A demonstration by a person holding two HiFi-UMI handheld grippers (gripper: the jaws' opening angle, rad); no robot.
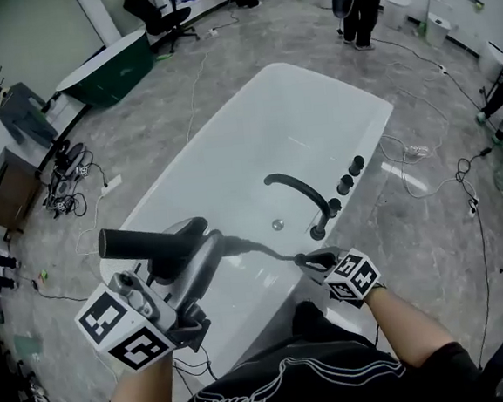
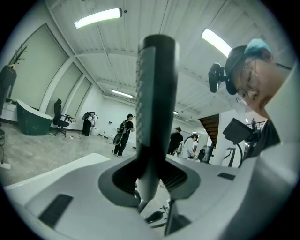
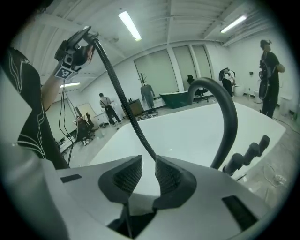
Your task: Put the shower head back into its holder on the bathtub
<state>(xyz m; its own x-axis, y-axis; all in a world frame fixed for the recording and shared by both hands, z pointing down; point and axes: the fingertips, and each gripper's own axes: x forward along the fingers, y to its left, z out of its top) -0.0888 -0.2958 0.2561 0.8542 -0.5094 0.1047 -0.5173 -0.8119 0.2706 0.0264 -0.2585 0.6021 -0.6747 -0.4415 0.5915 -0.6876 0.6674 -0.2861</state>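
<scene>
The black shower head (image 1: pixel 146 242) lies crosswise above the near end of the white bathtub (image 1: pixel 230 154), and my left gripper (image 1: pixel 182 256) is shut on it. In the left gripper view the shower head (image 2: pixel 154 103) stands upright between the jaws of the left gripper (image 2: pixel 150 185). Its black hose (image 1: pixel 260 249) runs right to my right gripper (image 1: pixel 307 258), which is shut on the hose (image 3: pixel 123 101) near the tub's right rim. The hose slips between the pads (image 3: pixel 169 176) of the right gripper (image 3: pixel 146 176). The black fittings (image 1: pixel 346 183) sit on the rim; I cannot tell which is the holder.
A black arched spout (image 1: pixel 298 185) rises from the rim over the drain (image 1: pixel 277 224), close beyond my right gripper. Cables (image 1: pixel 459 177) trail on the floor right of the tub. A dark green tub (image 1: pixel 109 72) stands back left, and a person (image 1: pixel 359 7) at the far end.
</scene>
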